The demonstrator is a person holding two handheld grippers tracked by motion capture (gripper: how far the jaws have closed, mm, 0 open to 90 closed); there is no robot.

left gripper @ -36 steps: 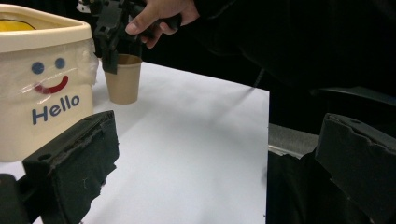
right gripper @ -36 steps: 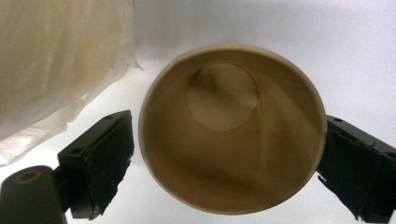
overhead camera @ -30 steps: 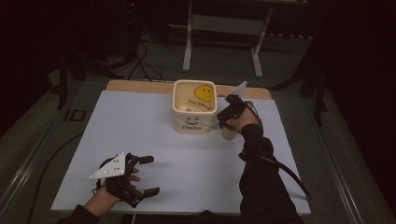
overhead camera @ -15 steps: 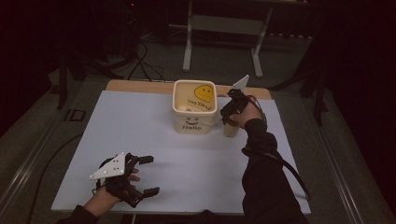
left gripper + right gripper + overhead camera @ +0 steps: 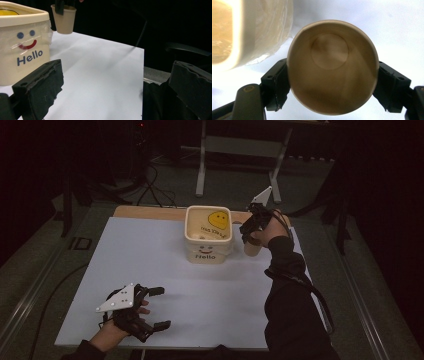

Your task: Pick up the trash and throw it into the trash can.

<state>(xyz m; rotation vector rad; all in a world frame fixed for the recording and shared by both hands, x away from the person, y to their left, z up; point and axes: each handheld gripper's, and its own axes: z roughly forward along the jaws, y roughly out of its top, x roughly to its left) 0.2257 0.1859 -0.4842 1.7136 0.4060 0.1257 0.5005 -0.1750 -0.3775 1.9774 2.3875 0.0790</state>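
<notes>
Two jaws of the right gripper (image 5: 254, 231) pinch a brown paper cup (image 5: 251, 247) just right of the cream plastic "Hello" tub (image 5: 208, 239) on the white table (image 5: 200, 290); squeezing gently should avoid crushing. The left gripper (image 5: 145, 307), spread and empty, rests nearer the person. Its own view shows the tub's face left, the cup beyond. The right gripper view looks down into the empty cup (image 5: 332, 67), the tub wall close beside it, a likely bump.

We read "Hello" in dark blue letters on the front wall of the cream square plastic tub (image 5: 22, 50), under a printed smiley of two blue dots and a red curve. Inside it, a yellow smiley sticker (image 5: 218, 220) carries small print too blurred to read.
</notes>
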